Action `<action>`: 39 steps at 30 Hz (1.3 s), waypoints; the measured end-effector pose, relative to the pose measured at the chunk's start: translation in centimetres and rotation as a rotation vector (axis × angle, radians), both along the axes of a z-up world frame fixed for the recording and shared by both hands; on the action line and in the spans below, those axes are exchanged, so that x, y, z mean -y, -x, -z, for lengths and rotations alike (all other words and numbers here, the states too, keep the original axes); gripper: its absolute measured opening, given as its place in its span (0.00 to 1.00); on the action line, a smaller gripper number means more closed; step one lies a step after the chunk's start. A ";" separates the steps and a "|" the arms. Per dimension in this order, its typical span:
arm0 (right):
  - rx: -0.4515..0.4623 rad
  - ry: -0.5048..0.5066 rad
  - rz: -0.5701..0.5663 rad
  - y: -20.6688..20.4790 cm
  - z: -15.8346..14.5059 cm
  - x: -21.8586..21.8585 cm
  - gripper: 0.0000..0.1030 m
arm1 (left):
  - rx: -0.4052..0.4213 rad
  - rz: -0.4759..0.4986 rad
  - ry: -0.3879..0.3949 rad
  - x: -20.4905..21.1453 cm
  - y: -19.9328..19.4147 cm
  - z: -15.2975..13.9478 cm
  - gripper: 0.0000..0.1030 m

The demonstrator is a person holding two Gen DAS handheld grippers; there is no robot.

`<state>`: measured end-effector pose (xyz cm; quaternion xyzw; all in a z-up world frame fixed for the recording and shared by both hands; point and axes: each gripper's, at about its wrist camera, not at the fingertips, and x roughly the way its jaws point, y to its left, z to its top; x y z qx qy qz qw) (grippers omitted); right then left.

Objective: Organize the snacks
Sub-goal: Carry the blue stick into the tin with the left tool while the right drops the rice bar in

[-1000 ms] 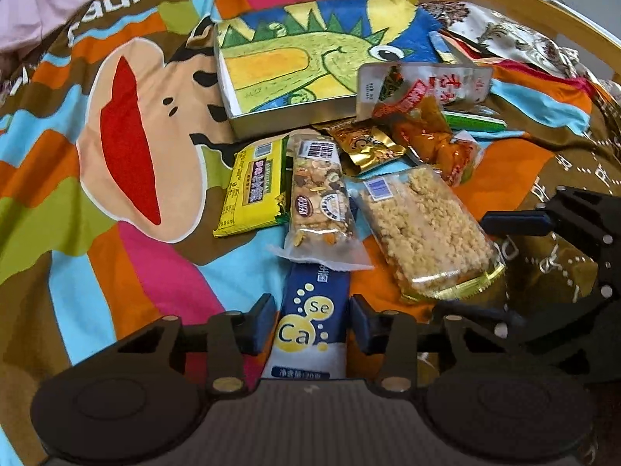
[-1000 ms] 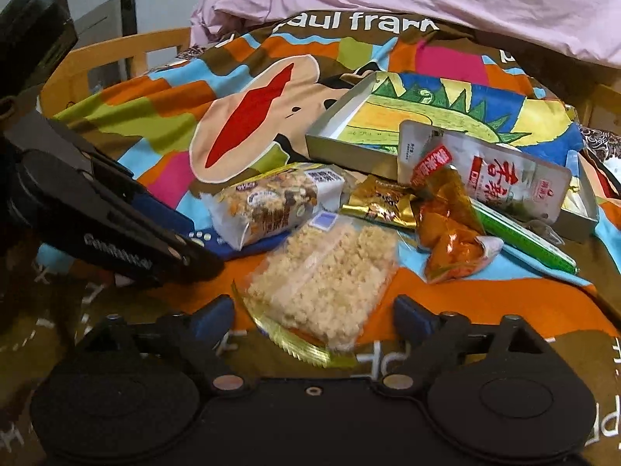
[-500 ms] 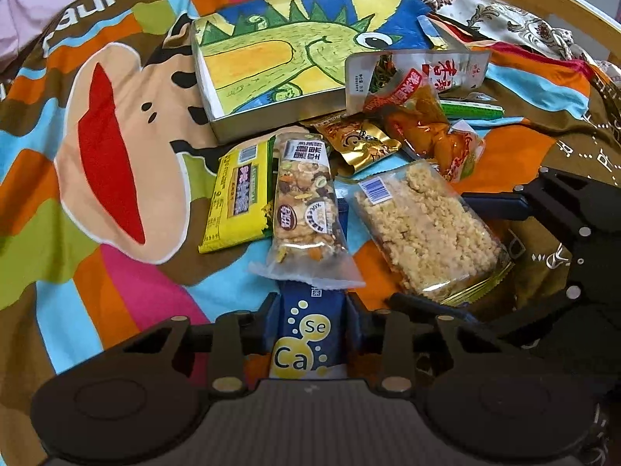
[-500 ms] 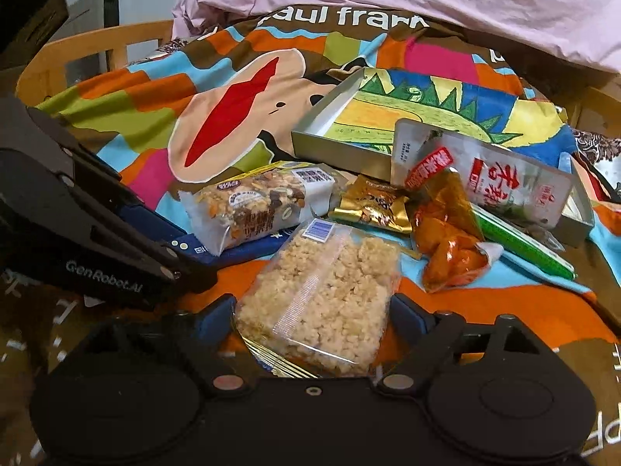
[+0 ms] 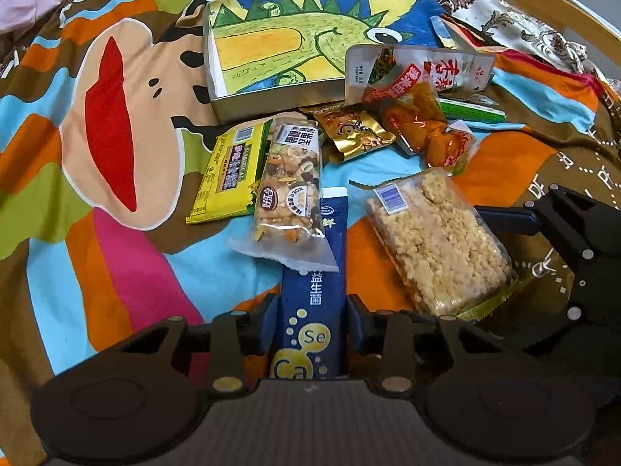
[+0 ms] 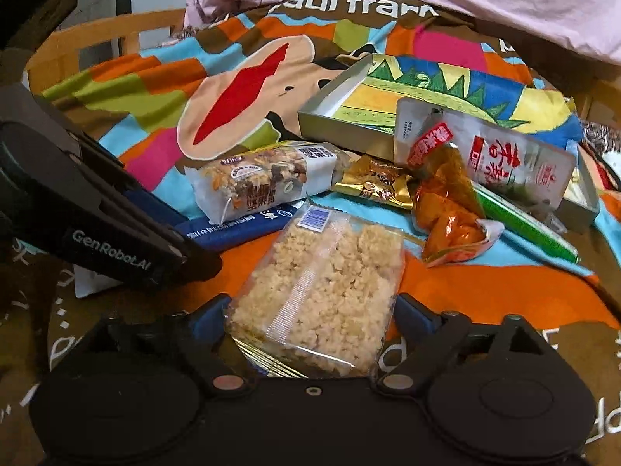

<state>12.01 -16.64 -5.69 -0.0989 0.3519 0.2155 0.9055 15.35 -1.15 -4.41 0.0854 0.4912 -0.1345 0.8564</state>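
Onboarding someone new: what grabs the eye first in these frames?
The loud cartoon blanket under everything, and the dinosaur box at the back. Nearer, the left gripper brackets a blue packet and the right gripper brackets a rice crisp pack.

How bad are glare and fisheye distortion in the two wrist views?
Left wrist: glare on the gold packet and orange packet; strong barrel bending at the edges, dark vignette corners. Right wrist: sheen on the rice-crisp pack between the right hand-held gripper fingers; wooden rail curves; the pack's print stays readable.
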 end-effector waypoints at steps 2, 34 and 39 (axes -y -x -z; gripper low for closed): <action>0.005 -0.003 -0.006 0.4 -0.2 0.3 0.85 | 0.005 -0.006 -0.010 0.2 0.1 0.1 0.40; 0.482 0.419 -0.201 8.2 -1.3 2.2 0.83 | 0.147 -0.065 0.104 1.3 8.6 -3.8 0.32; 0.514 0.418 -0.181 7.9 -1.9 2.6 0.83 | 0.170 -0.078 0.117 1.3 8.0 -4.2 0.32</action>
